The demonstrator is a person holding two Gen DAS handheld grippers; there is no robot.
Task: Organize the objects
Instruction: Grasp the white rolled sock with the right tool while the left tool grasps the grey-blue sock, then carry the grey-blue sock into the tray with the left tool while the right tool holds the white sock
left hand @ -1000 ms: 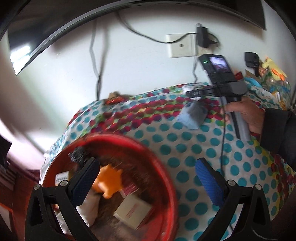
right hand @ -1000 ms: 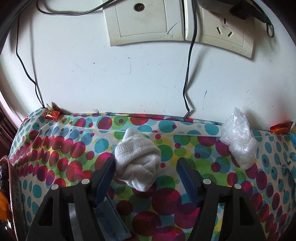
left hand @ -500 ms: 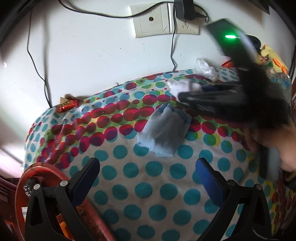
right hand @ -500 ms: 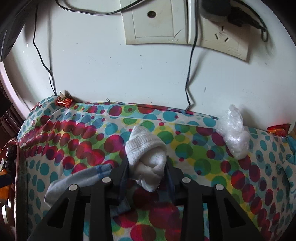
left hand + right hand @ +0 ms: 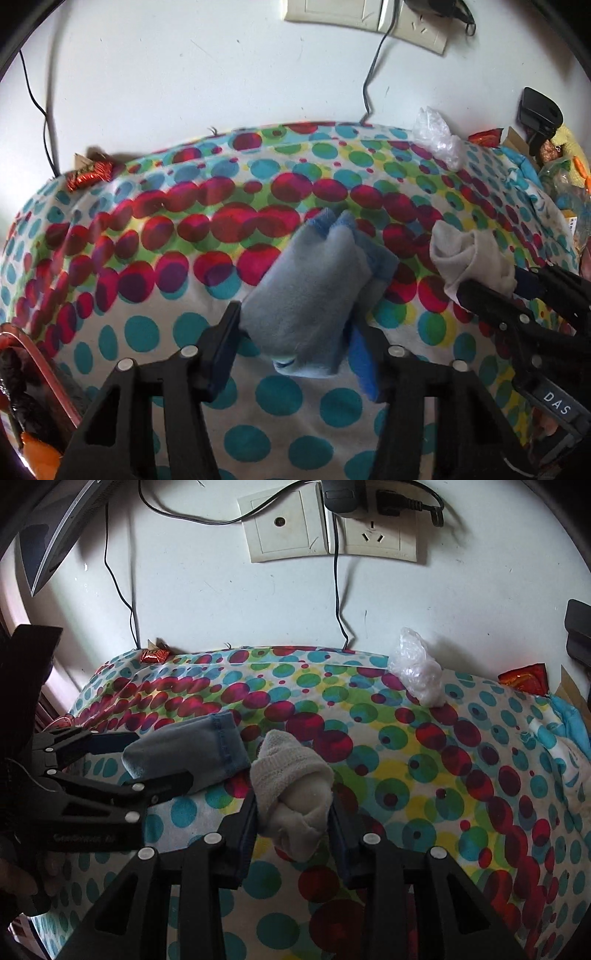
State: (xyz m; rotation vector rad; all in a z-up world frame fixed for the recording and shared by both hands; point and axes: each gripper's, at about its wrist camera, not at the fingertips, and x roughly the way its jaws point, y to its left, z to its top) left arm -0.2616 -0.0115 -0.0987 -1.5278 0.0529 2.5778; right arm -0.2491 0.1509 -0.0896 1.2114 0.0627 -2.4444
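The right gripper (image 5: 291,812) clamps a rolled white sock (image 5: 293,794) between its two fingers, above a dotted cloth (image 5: 461,775) that covers the bench. At left, the left gripper (image 5: 147,760) is closing its jaws on a folded blue sock (image 5: 192,749). The two socks lie just beside each other. A crumpled plastic bag (image 5: 419,674) rests at the wall (image 5: 221,609), below the wall sockets (image 5: 328,526). A red wrapper (image 5: 154,655) lies at the cloth's far left edge.
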